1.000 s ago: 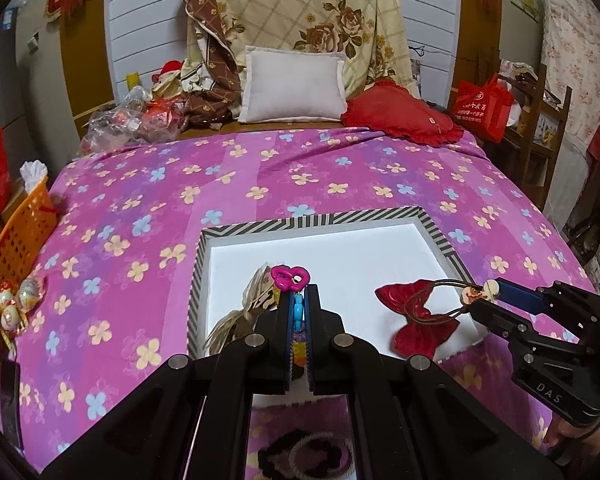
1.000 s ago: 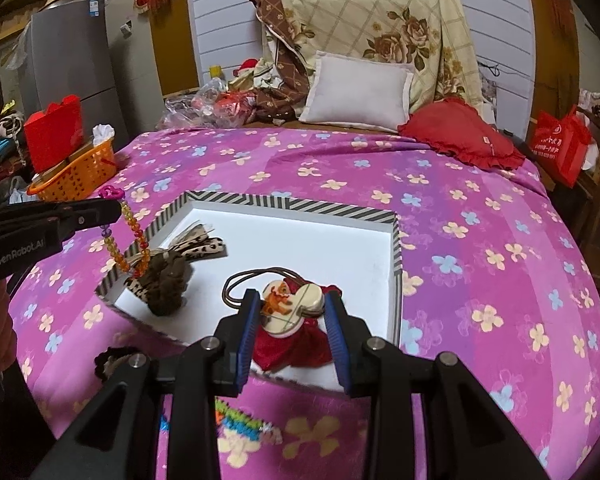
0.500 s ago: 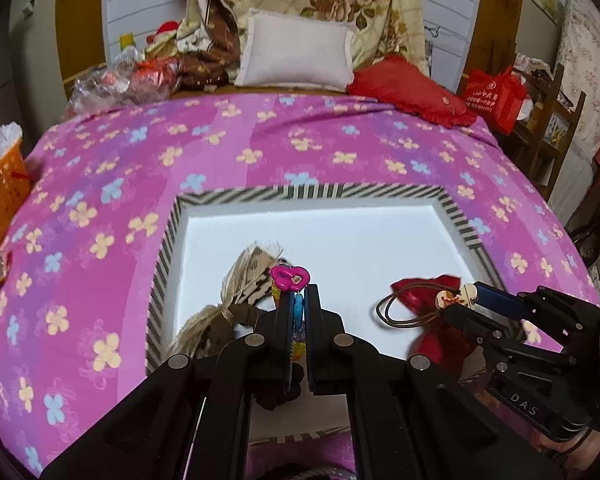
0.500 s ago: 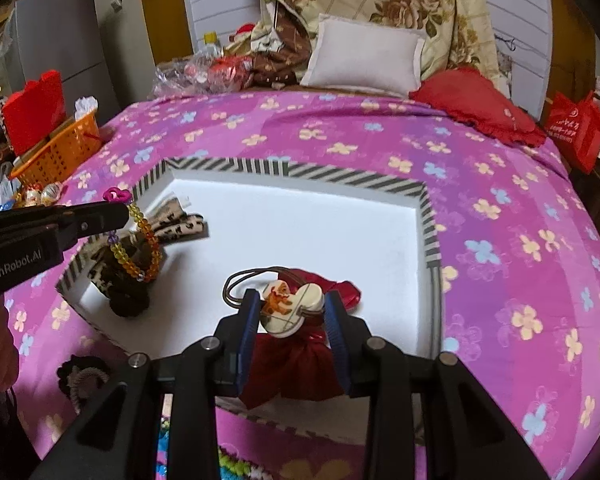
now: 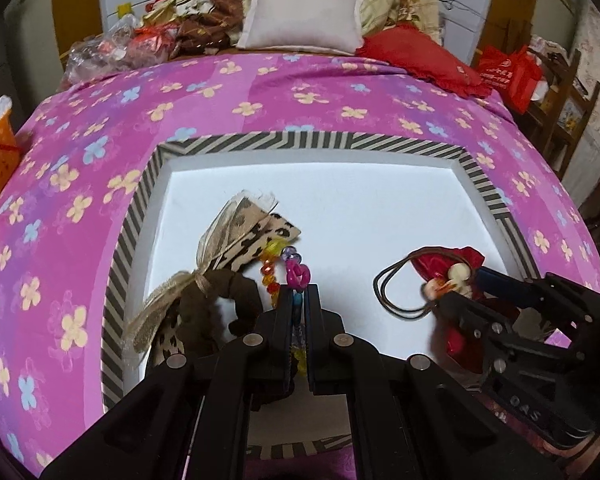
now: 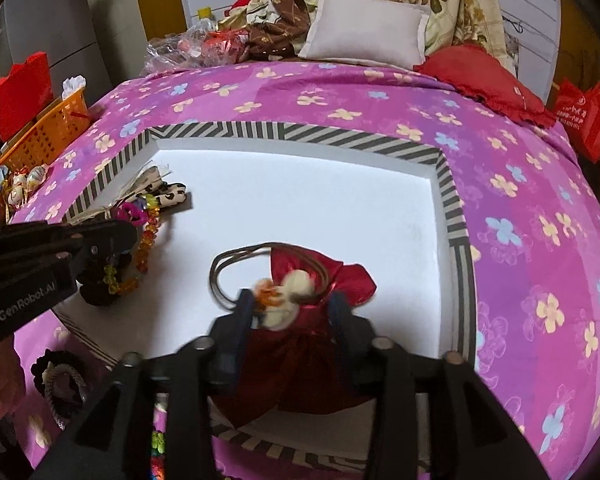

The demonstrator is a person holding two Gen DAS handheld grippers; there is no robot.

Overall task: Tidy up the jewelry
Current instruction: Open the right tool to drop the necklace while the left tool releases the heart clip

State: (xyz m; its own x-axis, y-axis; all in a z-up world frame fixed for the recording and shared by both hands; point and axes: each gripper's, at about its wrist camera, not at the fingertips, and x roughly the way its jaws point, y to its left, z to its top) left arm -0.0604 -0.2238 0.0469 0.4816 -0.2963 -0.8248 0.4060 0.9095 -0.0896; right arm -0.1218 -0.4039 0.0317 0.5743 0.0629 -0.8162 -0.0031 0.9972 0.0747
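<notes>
Left wrist view: my left gripper (image 5: 299,300) hangs over the near part of the striped-rim tray (image 5: 312,141), its jaws pressed together on the bead bracelet (image 5: 277,268). The pink heart link sticks out past the tips, and the orange and yellow beads trail off to the left against the leopard-print hair bow (image 5: 236,236), which lies on the white tray floor with its long axis running from the near left corner toward the middle. Bare tray floor lies straight ahead of the tips. To the right, well apart, my right gripper (image 5: 456,292) reaches in from the side over the red bow hair tie (image 5: 452,260), whose brown elastic loops fan out toward the tray's centre.

Right wrist view: my right gripper (image 6: 290,304) has its jaws opening, with the hair tie's cream charm between them and the red fabric sagging onto the tray floor beneath; the blurred charm looks to be slipping free, so I judge the pads no longer press it. The bow lies directly below and ahead, loops pointing left. The left gripper (image 6: 130,228) enters from the left edge with the bracelet dangling. The tray sits on a pink flowered bedspread (image 6: 520,184); a white pillow (image 6: 364,28) leans at the head, an orange basket (image 6: 48,128) stands at the left.
</notes>
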